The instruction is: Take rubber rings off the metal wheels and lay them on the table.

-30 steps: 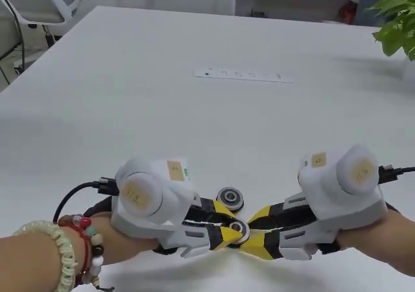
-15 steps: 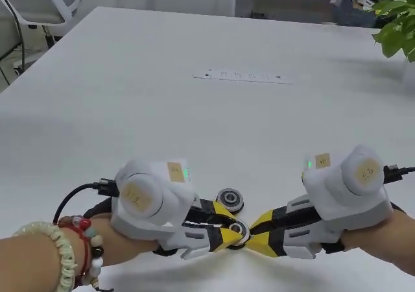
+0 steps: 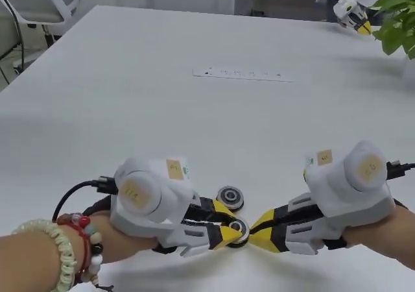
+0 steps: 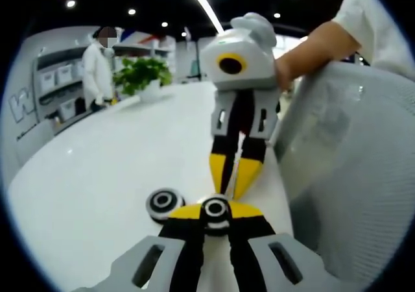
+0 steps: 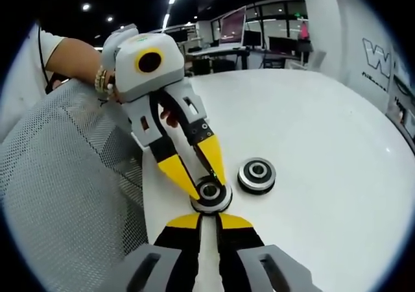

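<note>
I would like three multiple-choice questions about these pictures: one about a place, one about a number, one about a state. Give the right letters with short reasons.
1. Where does the free wheel lie?
A. on the table, beside the held wheel
B. on the floor
C. on a shelf

2. How many wheels are on the table?
A. one
B. two
C. four

3. What is the left gripper doing?
A. it hangs open above the table
B. it is shut on the held wheel
C. it grips a cable

Answers:
1 A: the left gripper view shows it flat on the table next to the held wheel.
2 B: both gripper views show two wheels.
3 B: in the right gripper view its yellow jaws clamp the wheel from both sides.
</note>
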Motion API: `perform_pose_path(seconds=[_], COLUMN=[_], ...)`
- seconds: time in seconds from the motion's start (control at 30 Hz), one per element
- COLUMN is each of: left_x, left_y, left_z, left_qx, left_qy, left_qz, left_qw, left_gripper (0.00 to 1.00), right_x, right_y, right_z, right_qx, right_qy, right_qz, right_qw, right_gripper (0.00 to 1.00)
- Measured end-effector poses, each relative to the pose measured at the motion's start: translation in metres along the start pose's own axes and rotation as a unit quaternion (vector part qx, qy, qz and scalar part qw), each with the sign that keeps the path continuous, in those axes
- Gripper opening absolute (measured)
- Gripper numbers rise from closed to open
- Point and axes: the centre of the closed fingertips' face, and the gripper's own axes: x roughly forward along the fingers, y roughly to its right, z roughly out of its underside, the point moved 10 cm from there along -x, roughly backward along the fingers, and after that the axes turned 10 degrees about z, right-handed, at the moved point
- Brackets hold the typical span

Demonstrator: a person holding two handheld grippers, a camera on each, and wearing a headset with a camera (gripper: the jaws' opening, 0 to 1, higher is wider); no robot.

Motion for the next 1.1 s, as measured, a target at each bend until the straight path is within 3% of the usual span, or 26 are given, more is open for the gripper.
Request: perform_pose_path(seconds=[0.17, 0.27, 0.33, 0.47, 0.57, 0.73, 1.1], left_x=[0.0, 0.0001, 0.0, -0.0001, 0.0001, 0.0001, 0.0001], left_y=[-0.0002, -0.0003, -0.0002, -0.0003, -0.0001, -0.0001, -0.0002], left_z=[0.0001, 0.0002, 0.0002, 0.0004, 0.0003, 0.0004, 0.0004], left_qx=[0.0, 0.0, 0.0, -0.001, 0.0, 0.0, 0.0], left_qy=[0.001, 0.001, 0.001, 0.002, 0.001, 0.002, 0.001], left_qz=[0.0, 0.0, 0.0, 0.001, 0.001, 0.001, 0.001], left_qw=[1.0, 1.0, 1.0, 1.0, 1.0, 1.0, 1.0], left_gripper=[0.13, 0.13, 0.13, 0.13, 0.13, 0.13, 0.13], right_x=[0.0003, 0.002, 0.0026, 0.0047, 0.008, 0.0086, 0.0028], right_y=[0.0018, 0.0023, 0.0011, 0.0008, 0.0003, -0.0028, 0.0013], right_z=[0.0003, -0.001, -0.0022, -0.0004, -0.0027, -0.0047, -0.0011], right_qx=[-0.001, 0.004, -0.004, -0.005, 0.0, -0.016, -0.009], right_qy=[0.0, -0.004, 0.005, 0.007, 0.012, 0.012, 0.001], right_qz=[0.006, 0.014, 0.011, 0.011, 0.017, 0.016, 0.008], right_qw=[1.0, 0.9999, 0.9999, 0.9999, 0.9998, 0.9997, 0.9999], right_gripper=[0.04, 0.19, 0.14, 0.17, 0.26, 0.22, 0.11])
